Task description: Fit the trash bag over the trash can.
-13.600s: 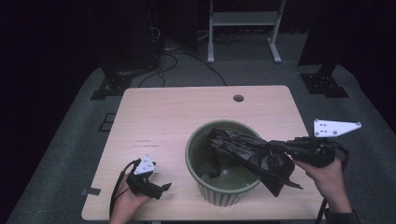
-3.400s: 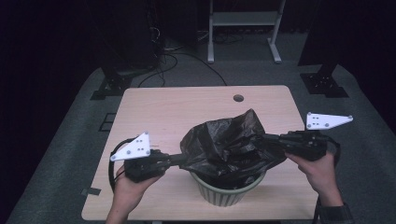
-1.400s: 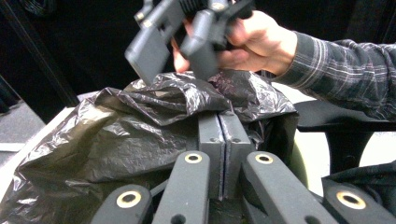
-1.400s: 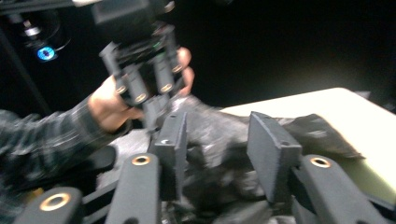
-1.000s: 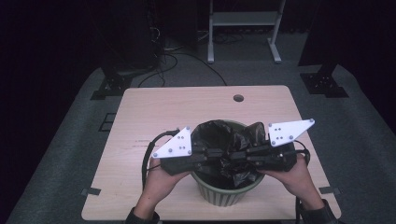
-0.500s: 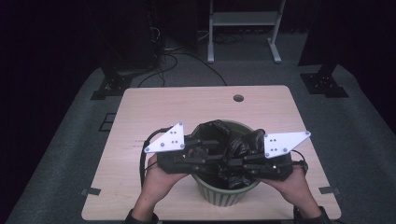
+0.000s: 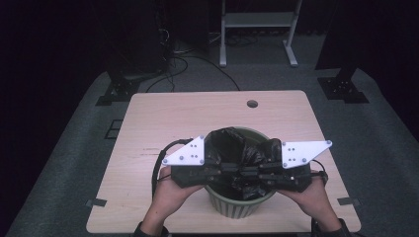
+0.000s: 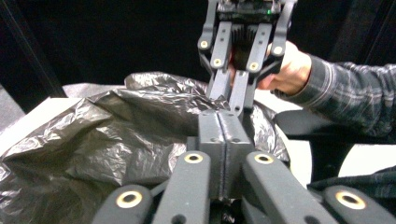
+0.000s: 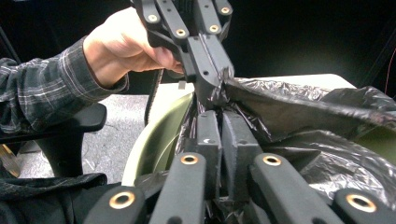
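The bag (image 7: pixel 237 148) was glossy black, crinkled with grey highlights. The bin (image 7: pixel 237 205) was olive green. The surface (image 7: pixel 197 113) was pale wood. Both tongs, left (image 7: pixel 236 170) and right (image 7: pixel 247 174), were black with brass-coloured rivets and white plates. The sleeve (image 8: pixel 345 93) was grey plaid. The floor (image 7: pixel 74 148) was grey.

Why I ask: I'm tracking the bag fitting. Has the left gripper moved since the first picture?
Yes. The left gripper has gone from the table's near left corner rightward to over the green bin.
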Tool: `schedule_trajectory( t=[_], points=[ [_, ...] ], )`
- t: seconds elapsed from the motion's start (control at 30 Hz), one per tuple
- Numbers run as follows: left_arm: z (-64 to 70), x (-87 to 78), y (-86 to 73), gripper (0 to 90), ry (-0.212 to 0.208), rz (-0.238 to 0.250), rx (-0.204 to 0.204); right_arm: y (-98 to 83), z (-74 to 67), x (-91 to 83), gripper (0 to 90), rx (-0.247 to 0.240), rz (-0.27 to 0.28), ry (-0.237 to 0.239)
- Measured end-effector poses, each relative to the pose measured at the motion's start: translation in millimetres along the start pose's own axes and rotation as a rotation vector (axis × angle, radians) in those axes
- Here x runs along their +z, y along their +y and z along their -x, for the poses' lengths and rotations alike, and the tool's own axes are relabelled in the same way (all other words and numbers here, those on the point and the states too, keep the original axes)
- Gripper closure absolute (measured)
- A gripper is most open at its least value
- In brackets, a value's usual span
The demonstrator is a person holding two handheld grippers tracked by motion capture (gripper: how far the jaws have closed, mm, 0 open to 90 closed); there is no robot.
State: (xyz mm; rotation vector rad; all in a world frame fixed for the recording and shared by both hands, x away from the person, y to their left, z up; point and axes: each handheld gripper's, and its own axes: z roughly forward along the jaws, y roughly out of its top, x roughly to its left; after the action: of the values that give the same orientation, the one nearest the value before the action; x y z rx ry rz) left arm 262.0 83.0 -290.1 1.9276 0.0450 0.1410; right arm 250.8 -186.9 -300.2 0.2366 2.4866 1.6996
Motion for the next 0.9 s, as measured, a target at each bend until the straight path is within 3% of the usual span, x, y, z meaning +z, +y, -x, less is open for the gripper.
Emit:
schedule_trajectory(
  t=[0.13,0.23,0.3,0.4,0.63,0.9],
  points=[
    [1.9,2.0,-1.3,89.6,0.012,-0.023,0.021,0.9,0.5,-3.8,76.3,0.006,0.019,-0.003],
    [4.7,1.6,-3.7,89.6,0.016,-0.003,0.028,2.6,4.6,-11.5,75.7,0.032,0.063,-0.021],
    [6.5,0.0,-4.8,89.6,0.020,0.021,0.026,3.5,8.1,-14.3,76.6,0.047,0.066,-0.044],
    [8.4,-3.2,-5.3,89.6,0.028,0.040,0.031,3.8,12.6,-14.4,76.4,0.072,0.067,-0.040],
    [10.2,-5.7,-4.8,89.5,0.019,0.057,0.054,5.1,18.0,-4.1,68.6,0.118,0.083,0.046],
    [10.2,-5.7,-6.1,89.1,0.001,0.058,0.059,7.7,17.8,4.0,75.4,0.109,0.082,0.117]
  ],
)
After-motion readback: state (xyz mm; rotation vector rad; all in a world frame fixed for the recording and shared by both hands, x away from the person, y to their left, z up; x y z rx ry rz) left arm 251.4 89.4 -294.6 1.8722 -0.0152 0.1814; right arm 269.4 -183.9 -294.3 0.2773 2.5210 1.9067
